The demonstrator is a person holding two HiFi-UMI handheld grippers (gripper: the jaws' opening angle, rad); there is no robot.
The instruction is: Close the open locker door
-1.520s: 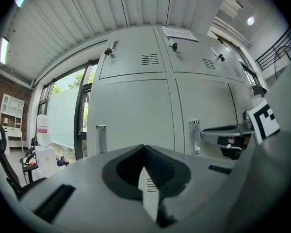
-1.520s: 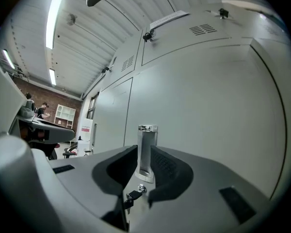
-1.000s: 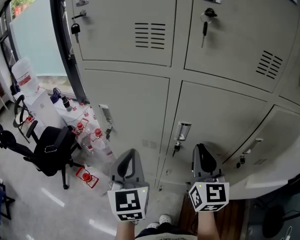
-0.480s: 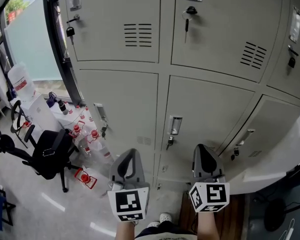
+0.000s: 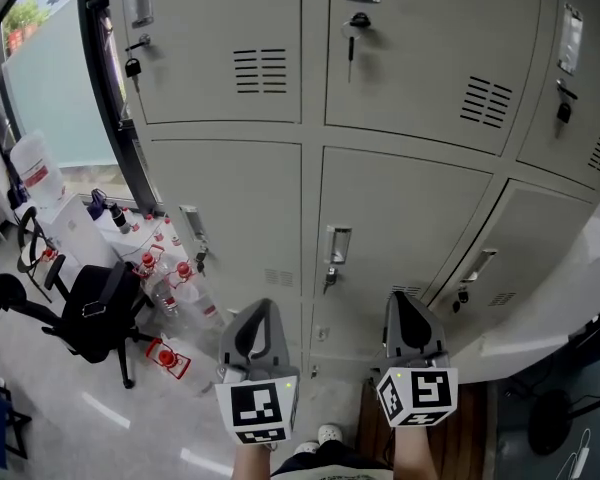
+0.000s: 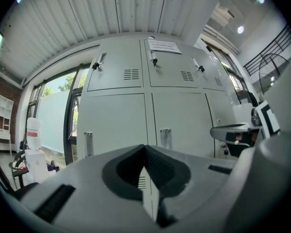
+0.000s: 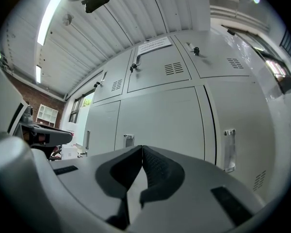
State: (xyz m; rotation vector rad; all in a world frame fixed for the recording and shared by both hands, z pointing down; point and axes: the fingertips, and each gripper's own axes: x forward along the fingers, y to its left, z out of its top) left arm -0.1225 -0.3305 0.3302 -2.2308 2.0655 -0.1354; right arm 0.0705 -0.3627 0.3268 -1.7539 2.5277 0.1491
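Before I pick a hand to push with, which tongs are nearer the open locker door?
Right. The right tongs are just left of the open locker door, not touching it; the left tongs are farther left, facing closed lockers.

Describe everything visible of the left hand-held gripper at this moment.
The left hand-held gripper has a light grey, plastic-looking body and two jaws lined with dark ribbed pads. The jaws meet at their tips, with nothing between them. A cube with black-and-white square markers sits at its rear, nearest the person. The gripper points roughly level at the grey lockers and stands clear of them, touching no door.
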